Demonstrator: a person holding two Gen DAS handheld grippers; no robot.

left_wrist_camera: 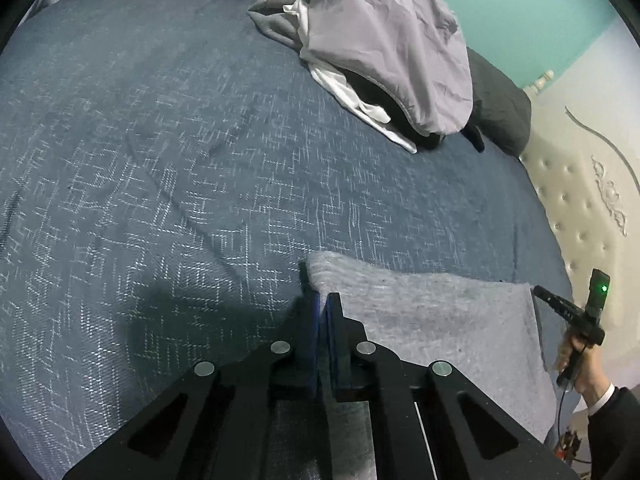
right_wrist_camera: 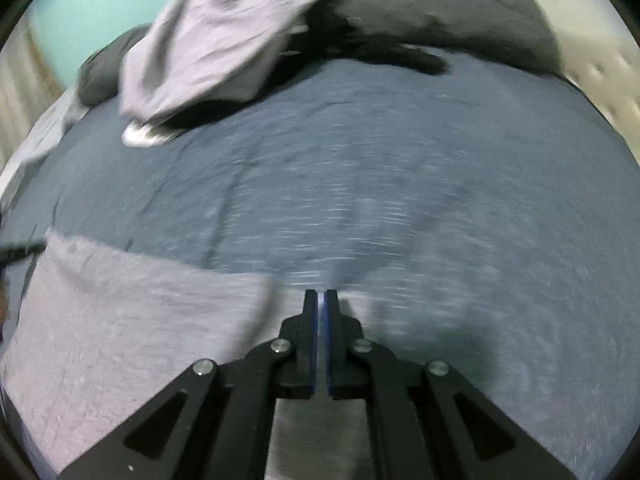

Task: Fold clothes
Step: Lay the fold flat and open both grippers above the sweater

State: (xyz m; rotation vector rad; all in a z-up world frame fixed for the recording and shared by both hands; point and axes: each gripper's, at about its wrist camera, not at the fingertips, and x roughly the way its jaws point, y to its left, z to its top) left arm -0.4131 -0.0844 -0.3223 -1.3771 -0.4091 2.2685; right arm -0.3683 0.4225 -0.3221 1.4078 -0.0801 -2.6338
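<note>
A flat grey garment (left_wrist_camera: pixel 432 320) lies on the blue bedspread (left_wrist_camera: pixel 160 160) at the near edge. My left gripper (left_wrist_camera: pixel 322 298) is shut on its far left corner, with the cloth's edge running in between the blue pads. In the blurred right wrist view the same garment (right_wrist_camera: pixel 120 320) spreads to the left and passes under my right gripper (right_wrist_camera: pixel 321 296). That gripper is shut to a thin slit, with nothing seen between its pads. From the left wrist view the right gripper (left_wrist_camera: pixel 538 290) sits at the garment's far right corner, held by a hand (left_wrist_camera: pixel 572 356).
A heap of lilac, white and dark clothes (left_wrist_camera: pixel 380 40) (right_wrist_camera: pixel 208 40) sits at the far side of the bed. Dark pillows (left_wrist_camera: pixel 500 108) (right_wrist_camera: pixel 440 12) lie behind it. A cream tufted headboard (left_wrist_camera: pixel 580 208) bounds the right side. The bedspread (right_wrist_camera: pixel 440 180) stretches between heap and garment.
</note>
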